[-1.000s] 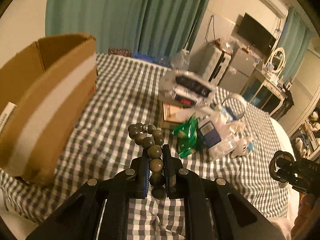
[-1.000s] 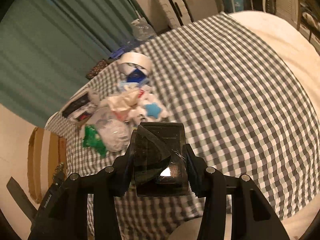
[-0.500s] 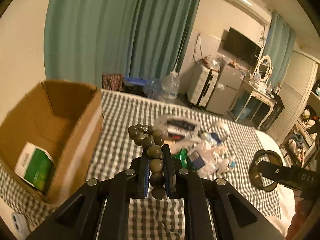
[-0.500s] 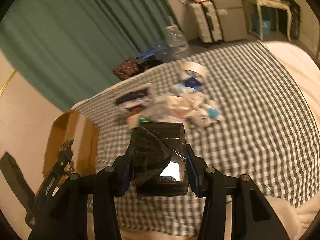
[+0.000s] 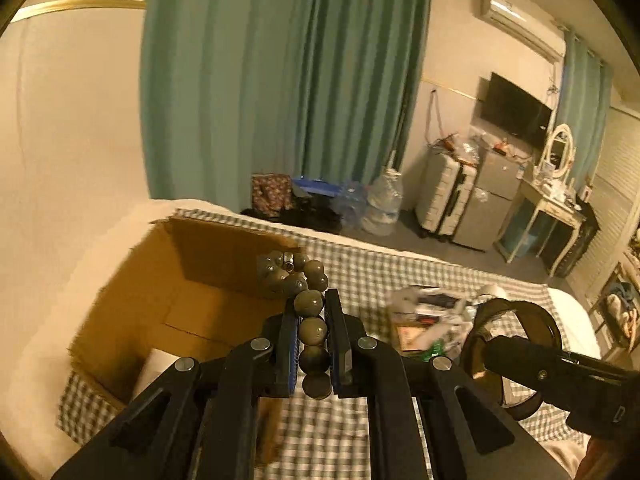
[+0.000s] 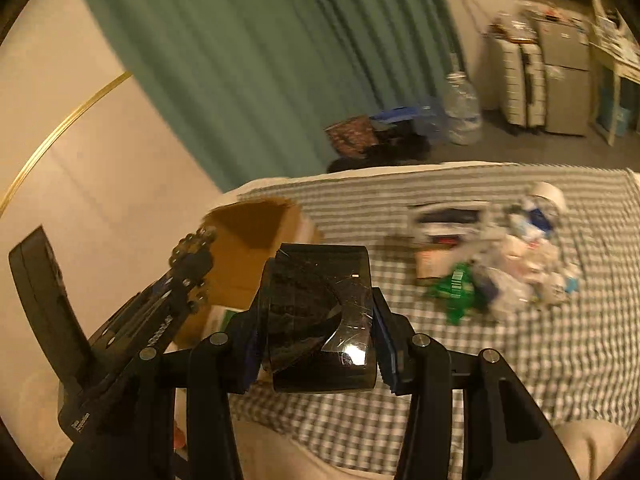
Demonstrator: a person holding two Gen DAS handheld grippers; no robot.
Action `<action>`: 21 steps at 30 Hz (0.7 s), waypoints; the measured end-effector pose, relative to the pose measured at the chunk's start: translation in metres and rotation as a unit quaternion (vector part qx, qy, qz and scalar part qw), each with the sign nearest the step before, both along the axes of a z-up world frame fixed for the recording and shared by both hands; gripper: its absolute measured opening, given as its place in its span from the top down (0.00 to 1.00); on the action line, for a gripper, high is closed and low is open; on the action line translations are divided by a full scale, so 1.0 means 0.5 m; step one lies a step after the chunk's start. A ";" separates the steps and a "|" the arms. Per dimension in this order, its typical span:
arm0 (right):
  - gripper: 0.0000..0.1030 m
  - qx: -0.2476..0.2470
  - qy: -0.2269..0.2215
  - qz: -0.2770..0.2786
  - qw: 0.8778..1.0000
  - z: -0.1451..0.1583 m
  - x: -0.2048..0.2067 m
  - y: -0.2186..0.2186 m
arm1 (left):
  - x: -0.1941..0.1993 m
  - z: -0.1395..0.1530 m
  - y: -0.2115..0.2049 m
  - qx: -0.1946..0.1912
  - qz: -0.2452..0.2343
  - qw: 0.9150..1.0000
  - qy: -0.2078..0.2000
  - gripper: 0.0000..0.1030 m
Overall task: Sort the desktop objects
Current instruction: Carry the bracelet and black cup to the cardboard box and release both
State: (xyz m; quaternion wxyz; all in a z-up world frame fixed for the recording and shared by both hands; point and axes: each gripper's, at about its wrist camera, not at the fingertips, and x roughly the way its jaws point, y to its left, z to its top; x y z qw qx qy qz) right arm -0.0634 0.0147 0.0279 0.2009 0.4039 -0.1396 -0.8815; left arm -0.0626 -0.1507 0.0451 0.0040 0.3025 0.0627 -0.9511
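The left gripper [image 5: 312, 344] has its jaws clamped on a string of dark olive beads [image 5: 310, 304], pinching a few beads in a row while the loose end bunches above the fingertips, so the strand cannot slip out sideways. It hangs in front of the open cardboard box [image 5: 168, 292], which sits on the checked cloth [image 5: 400, 272] at its left edge; a white and green carton [image 6: 224, 314] already lies in the bottom of the box, so this looks like the place where sorted things are gathered. The right gripper [image 6: 316, 340] holds a roll of dark, glossy tape [image 6: 320, 320] across its width, its jaws closed on the two flat sides, which is why they stand fairly wide; a loose flap of tape curls over the front. Seen from the right wrist, the left gripper and its beads are just to the left, nearer the box, and the roll is lined up roughly with the box's near corner. Both loads seem meant for the box, the beads likely first since they are closer to the opening. The remaining clutter [image 6: 512, 264], a heap of wrappers, a green packet [image 6: 456, 292], small boxes and a white roll, lies well apart on the right of the cloth, still unsorted. The beads may drape over the box wall if let go too near the rim.
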 end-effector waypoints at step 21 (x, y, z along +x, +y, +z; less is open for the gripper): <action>0.53 -0.025 -0.088 0.085 0.992 -0.154 -0.212 -0.272 | -0.080 -0.189 -0.193 0.002 0.067 0.992 -0.104 0.82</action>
